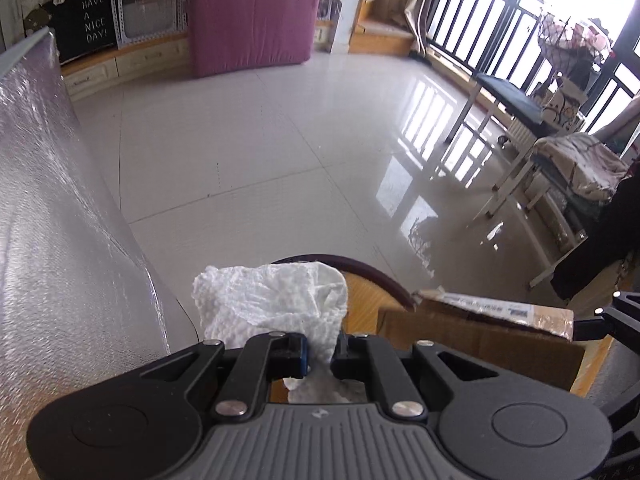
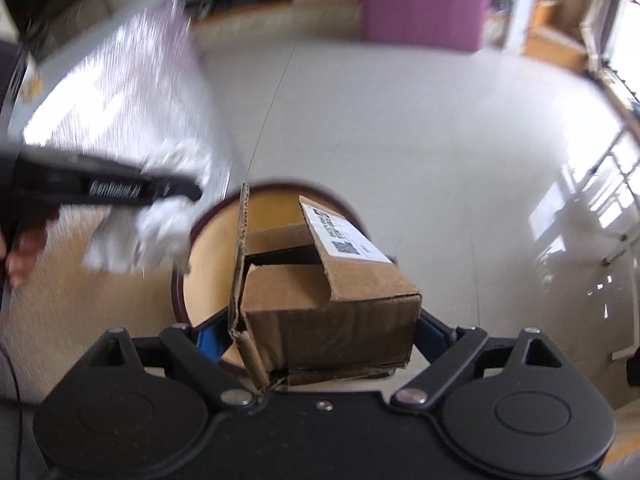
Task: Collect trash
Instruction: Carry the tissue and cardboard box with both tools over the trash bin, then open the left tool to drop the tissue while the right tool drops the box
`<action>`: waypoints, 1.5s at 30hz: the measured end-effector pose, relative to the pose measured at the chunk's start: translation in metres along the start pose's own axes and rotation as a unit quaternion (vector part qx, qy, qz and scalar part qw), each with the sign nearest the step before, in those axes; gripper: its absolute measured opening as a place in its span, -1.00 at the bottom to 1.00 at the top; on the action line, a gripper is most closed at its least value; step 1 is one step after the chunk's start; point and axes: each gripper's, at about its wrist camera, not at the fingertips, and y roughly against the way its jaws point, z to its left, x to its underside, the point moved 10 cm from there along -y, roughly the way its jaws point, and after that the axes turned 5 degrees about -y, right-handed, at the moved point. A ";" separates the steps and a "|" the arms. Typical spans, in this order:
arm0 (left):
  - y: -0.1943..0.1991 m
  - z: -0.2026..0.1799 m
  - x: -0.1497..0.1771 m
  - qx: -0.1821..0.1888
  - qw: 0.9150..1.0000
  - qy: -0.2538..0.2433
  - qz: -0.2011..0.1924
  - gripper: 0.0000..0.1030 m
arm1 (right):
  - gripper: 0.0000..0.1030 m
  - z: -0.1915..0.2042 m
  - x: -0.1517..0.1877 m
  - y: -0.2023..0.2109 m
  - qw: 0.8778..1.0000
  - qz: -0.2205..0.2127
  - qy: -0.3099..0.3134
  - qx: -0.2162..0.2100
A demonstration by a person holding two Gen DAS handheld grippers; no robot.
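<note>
My left gripper is shut on a crumpled white paper towel, which sticks out ahead of the fingers. In the right wrist view the same gripper and the towel hang blurred at the left, above a round bin's dark red rim. My right gripper holds a torn-open cardboard box with a white label, its blue pads pressed on both sides. The box hangs over the bin's yellowish inside. The left wrist view shows the box to the right of the bin rim.
A surface covered in bubble wrap runs along the left. Glossy white floor tiles stretch ahead to a pink block. White-legged benches with bundles stand at the right by a window railing. A person's hand grips the left tool.
</note>
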 end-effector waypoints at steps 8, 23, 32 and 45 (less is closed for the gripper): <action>-0.035 0.013 -0.010 0.000 1.000 -0.007 0.013 -0.82 | 0.79 0.031 0.005 -0.070 0.984 0.148 0.102 -0.011; -0.082 0.031 0.013 0.001 0.995 0.029 0.095 -0.82 | 0.80 0.079 0.019 -0.172 0.927 0.269 0.261 0.003; -0.104 0.029 0.028 -0.003 0.991 0.027 0.130 -0.82 | 0.95 0.085 0.035 -0.199 0.920 0.234 0.314 0.006; -0.128 0.020 0.054 -0.014 0.984 -0.038 0.174 -0.49 | 1.00 0.064 0.017 -0.158 0.942 0.186 0.271 -0.069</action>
